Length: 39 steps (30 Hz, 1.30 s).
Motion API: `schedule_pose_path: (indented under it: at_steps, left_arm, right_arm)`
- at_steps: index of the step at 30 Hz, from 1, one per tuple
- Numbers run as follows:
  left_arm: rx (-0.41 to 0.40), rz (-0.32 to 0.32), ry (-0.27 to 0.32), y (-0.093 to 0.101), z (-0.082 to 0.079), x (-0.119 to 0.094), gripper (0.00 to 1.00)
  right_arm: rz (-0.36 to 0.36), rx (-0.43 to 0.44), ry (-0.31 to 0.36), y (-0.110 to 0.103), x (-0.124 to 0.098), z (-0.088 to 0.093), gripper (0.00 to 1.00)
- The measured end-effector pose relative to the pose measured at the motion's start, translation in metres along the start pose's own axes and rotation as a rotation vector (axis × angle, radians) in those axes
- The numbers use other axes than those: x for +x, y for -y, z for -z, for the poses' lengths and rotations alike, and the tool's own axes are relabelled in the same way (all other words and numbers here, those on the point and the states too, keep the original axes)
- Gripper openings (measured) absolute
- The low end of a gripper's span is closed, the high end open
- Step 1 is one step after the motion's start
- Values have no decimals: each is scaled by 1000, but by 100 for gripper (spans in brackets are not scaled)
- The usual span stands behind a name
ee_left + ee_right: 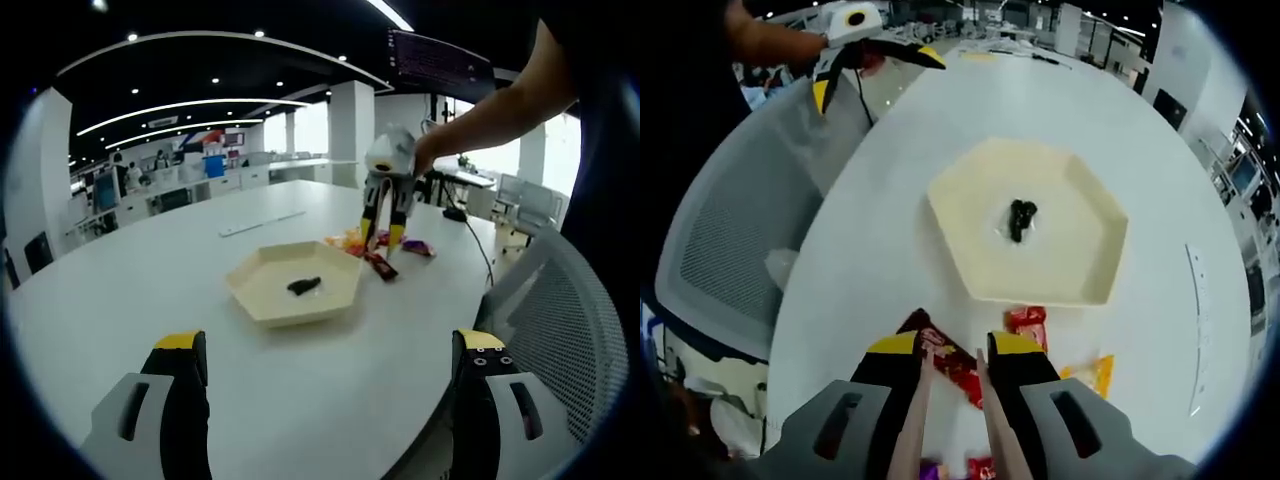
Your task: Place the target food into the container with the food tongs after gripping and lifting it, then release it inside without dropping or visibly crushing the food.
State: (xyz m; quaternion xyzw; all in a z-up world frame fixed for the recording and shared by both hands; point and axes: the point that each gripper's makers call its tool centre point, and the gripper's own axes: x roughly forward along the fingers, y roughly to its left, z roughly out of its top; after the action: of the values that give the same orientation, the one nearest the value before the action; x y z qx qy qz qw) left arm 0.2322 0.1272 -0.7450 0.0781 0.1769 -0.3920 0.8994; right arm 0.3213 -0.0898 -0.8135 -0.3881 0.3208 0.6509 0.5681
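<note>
Tongs (952,400) squeezed in right gripper (952,362), tips over red wrapper (958,372), grasp unclear | left gripper (330,362) released | cream hexagonal tray (1080,290) at twelve o'clock, small dark unidentifiable piece (1021,218) inside

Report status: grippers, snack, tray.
Right gripper holds tongs over a red snack packet, not lifted. Left gripper open, idle. Hexagonal tray holds one dark piece. Path clear.
</note>
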Motion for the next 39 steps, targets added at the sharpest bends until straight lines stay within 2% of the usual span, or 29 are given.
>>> schedule_pose_path:
  at_steps: [16,19,23,29,32,35,36,39]
  left_arm:
    - [-20,-6,8,-3,-1,-1,99]
    - [-21,-8,11,-4,-1,-1,99]
    - [-24,-7,10,-4,-1,-1,99]
    - [-23,-4,6,-3,0,-1,99]
    - [-23,-5,5,-3,0,-1,99]
    - [-24,-5,5,-3,0,-1,99]
    - [-24,-5,5,-3,0,-1,99]
    - [-25,-5,6,-3,0,-1,99]
  right_arm:
    - [-29,-62,-16,-1,7,2,25]
    - [-27,-69,-17,-1,6,4,26]
    - [-21,-120,-19,-5,5,3,26]
    - [-18,-132,-23,-4,5,3,26]
    - [-11,-109,-31,-3,5,6,25]
    - [20,3,-24,0,4,8,24]
    - [38,68,-27,3,4,9,24]
    - [52,81,-35,5,3,10,23]
